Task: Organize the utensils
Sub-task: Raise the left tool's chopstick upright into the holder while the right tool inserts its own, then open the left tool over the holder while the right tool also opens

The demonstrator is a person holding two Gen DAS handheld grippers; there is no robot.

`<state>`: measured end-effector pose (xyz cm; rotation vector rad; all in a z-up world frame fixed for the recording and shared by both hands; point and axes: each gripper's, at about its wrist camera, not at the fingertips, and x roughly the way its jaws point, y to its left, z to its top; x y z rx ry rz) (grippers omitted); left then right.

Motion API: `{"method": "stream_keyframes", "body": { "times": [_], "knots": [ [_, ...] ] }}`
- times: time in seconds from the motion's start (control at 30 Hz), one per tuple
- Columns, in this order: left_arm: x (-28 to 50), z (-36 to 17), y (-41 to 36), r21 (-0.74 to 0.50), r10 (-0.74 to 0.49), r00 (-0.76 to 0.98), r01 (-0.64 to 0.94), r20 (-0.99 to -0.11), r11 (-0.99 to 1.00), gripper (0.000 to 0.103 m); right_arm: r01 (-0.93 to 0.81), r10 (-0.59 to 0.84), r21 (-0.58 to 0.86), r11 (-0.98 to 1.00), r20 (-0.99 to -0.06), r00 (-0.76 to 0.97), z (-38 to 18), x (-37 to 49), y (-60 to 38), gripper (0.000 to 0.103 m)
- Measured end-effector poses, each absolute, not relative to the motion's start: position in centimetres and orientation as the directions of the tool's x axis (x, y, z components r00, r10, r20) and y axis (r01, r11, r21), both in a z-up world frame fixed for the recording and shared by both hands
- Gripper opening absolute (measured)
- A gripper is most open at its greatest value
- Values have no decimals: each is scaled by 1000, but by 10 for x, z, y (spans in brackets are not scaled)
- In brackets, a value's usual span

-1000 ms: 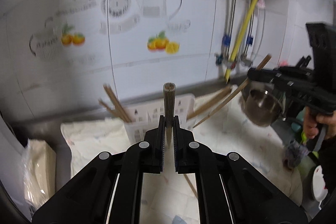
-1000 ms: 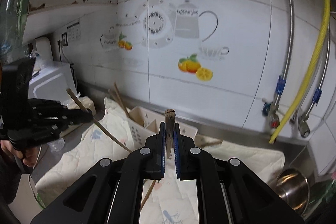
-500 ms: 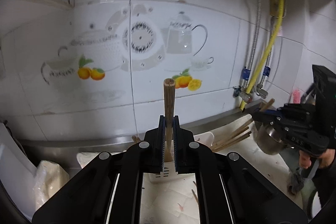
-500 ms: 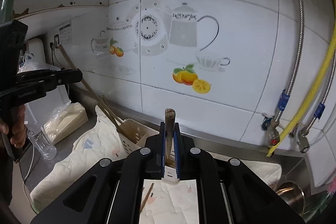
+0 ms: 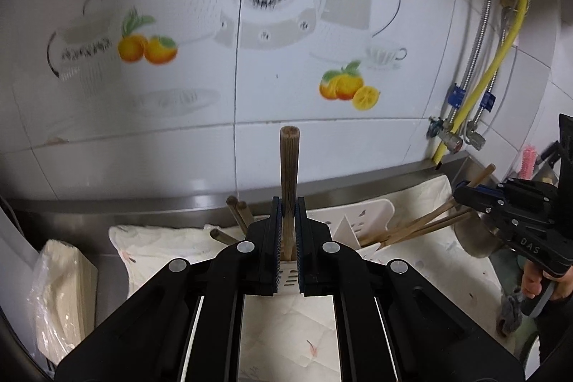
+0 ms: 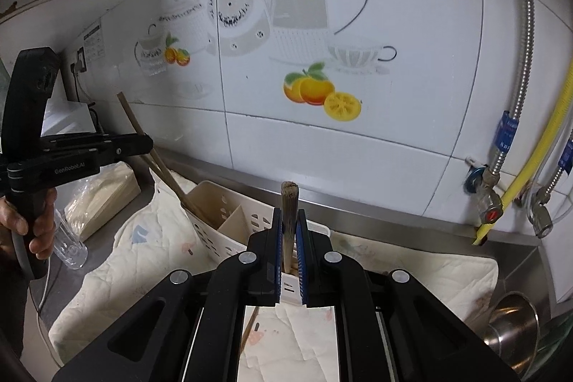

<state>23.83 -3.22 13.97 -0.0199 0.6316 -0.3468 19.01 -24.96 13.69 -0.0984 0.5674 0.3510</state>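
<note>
My left gripper (image 5: 286, 231) is shut on a wooden chopstick (image 5: 289, 167) that stands up between the jaws, above a white perforated utensil basket (image 5: 372, 217). My right gripper (image 6: 289, 238) is shut on another wooden chopstick (image 6: 289, 206), also over the basket (image 6: 218, 203). Several chopsticks (image 5: 422, 224) lean out of the basket's compartments. The left gripper also shows in the right wrist view (image 6: 143, 142), its chopstick (image 6: 157, 160) slanting down into the basket's left compartment. The right gripper shows in the left wrist view (image 5: 462, 194).
The basket stands on a white quilted cloth (image 6: 118, 260) on a steel counter by a tiled wall. A steel bowl (image 6: 512, 321) sits at the right. A plastic-wrapped pack (image 5: 61, 281) and a clear bottle (image 6: 68, 238) are at the left. Hoses and valves (image 6: 501, 174) hang at right.
Both grippers have moved in closer over the basket, each still holding its chopstick. The chopstick tips have come down into the basket's compartments.
</note>
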Motion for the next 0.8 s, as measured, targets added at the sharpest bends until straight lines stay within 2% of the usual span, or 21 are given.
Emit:
{"method": "stream_keyframes", "body": {
  "times": [0.6,0.7,0.73,0.8],
  "knots": [
    [244,126,-35,-125,-319,731,308,-603,943,8,-341,294,20,940,-556,777,124,199,-252,9],
    [241,129,-34,-121,-315,738,306,-596,944,20,-341,295,19,940,-550,781,126,198,-253,10],
    [239,129,-34,-120,-312,742,302,-593,946,26,-340,294,18,940,-547,784,127,196,-253,15],
    [237,131,-32,-120,-311,746,301,-589,946,30,-337,290,13,941,-541,789,129,194,-253,18]
  ]
}}
